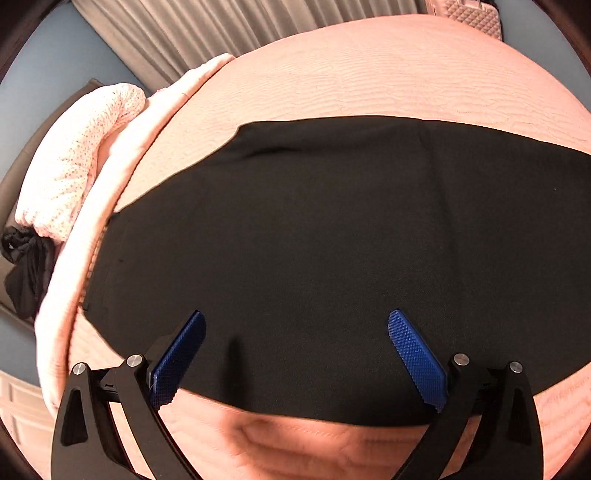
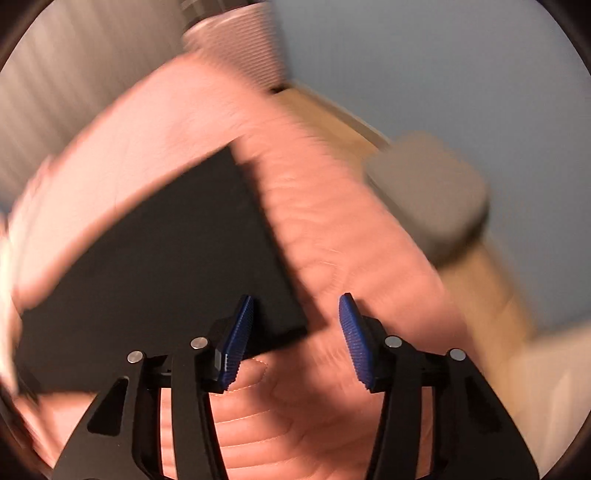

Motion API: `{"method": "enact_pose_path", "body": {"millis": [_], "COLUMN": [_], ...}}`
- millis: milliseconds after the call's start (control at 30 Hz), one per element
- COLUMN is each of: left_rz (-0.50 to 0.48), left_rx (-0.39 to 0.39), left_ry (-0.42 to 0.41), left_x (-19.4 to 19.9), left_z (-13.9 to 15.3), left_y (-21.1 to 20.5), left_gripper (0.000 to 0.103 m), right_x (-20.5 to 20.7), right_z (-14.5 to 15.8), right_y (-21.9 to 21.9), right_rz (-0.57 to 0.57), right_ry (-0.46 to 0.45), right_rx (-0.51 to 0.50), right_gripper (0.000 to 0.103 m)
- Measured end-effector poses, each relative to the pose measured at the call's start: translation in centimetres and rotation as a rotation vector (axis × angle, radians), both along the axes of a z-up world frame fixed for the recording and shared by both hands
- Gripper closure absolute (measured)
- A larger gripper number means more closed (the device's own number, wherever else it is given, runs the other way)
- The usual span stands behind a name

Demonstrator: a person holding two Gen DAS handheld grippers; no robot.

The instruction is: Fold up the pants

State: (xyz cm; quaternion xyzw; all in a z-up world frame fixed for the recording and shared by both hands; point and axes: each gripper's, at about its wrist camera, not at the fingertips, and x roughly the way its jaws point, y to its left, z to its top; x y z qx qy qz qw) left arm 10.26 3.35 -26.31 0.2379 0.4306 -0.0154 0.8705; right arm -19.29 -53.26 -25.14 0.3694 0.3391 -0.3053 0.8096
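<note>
Item: black pants (image 1: 332,240), lay flat, seemingly already folded, centre frame on pink bed (image 1: 369,74); my left tool (image 1: 295,354) released above near hem, right tool (image 2: 295,332) half-spread, empty, over a corner; further folds remained.

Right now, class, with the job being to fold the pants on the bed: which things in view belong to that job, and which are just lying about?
Belong to the job:
black pants
left gripper
right gripper
pink bedspread, the work surface

Just lying about:
dotted white blanket
bundle of black cloth
grey curtain
grey stool
</note>
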Motion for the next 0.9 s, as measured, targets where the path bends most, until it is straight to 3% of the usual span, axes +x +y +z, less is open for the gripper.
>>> {"method": "enact_pose_path", "body": {"millis": [133,233,333,467,633,667,800,900], "left_rz": [-0.005,0.000,-0.051,-0.092,-0.076,-0.072,-0.061,-0.042], "left_rx": [-0.031,-0.074,-0.051,-0.040,-0.099,-0.103,-0.096,-0.090], "left_ry": [-0.086,-0.113,-0.147,-0.158,-0.119,-0.109,-0.084,-0.069], "left_x": [-2.2,-4.7,-7.5,-9.0,-8.7,-8.6,-7.6,-6.9], "left_z": [2.5,3.9,5.1,6.1,6.7,6.7,6.5,5.9], "left_y": [1.4,1.5,-0.2,-1.6,-1.9,-1.9,-1.7,-1.4], "left_gripper": [0.005,0.005,0.005,0.005,0.005,0.005,0.005,0.005], "right_x": [-0.2,0.1,2.9,8.8,12.9,12.4,10.1,7.2], "right_z": [1.8,3.3,4.5,3.5,-1.1,-1.2,-0.6,-0.2], "right_y": [3.3,6.9,12.8,18.9,17.1,16.3,13.2,9.5], "right_rz": [0.083,0.158,0.301,0.456,0.482,0.494,0.403,0.322], "right_ry": [0.045,-0.012,0.017,0.034,0.160,0.112,0.191,0.160], "right_rx": [-0.116,-0.131,-0.225,-0.287,-0.257,-0.255,-0.285,-0.230], "right_gripper": [0.055,0.055,0.054,0.056,0.056,0.057,0.056,0.056]}}
